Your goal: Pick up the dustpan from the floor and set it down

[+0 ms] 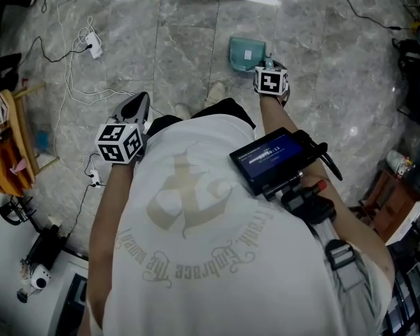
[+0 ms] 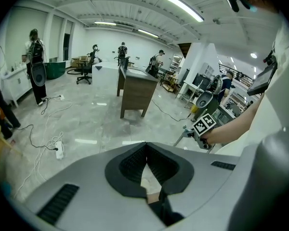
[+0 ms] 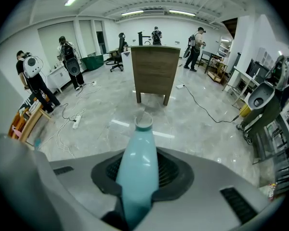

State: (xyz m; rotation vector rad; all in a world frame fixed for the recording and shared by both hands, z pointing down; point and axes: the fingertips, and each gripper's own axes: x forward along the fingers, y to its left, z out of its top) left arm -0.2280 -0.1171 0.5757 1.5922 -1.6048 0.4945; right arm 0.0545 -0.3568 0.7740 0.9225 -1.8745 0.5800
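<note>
In the head view the teal dustpan point(image 1: 246, 53) shows over the grey marble floor ahead of my feet. I cannot tell whether it rests on the floor. My right gripper point(image 1: 266, 66) reaches down beside it, under its marker cube. The right gripper view shows my right gripper point(image 3: 139, 146) shut on the dustpan's pale teal handle point(image 3: 137, 167), whose ring end sticks out past the jaws. My left gripper point(image 1: 141, 98) hangs at the left, away from the dustpan. In the left gripper view my left gripper point(image 2: 146, 150) is shut with nothing held.
White cables and a power strip point(image 1: 93, 44) lie on the floor at the left. A wooden rack point(image 1: 14, 145) stands at the left edge. A wooden desk point(image 3: 155, 71) stands further off, with several people and chairs behind it. Clutter lines the right edge.
</note>
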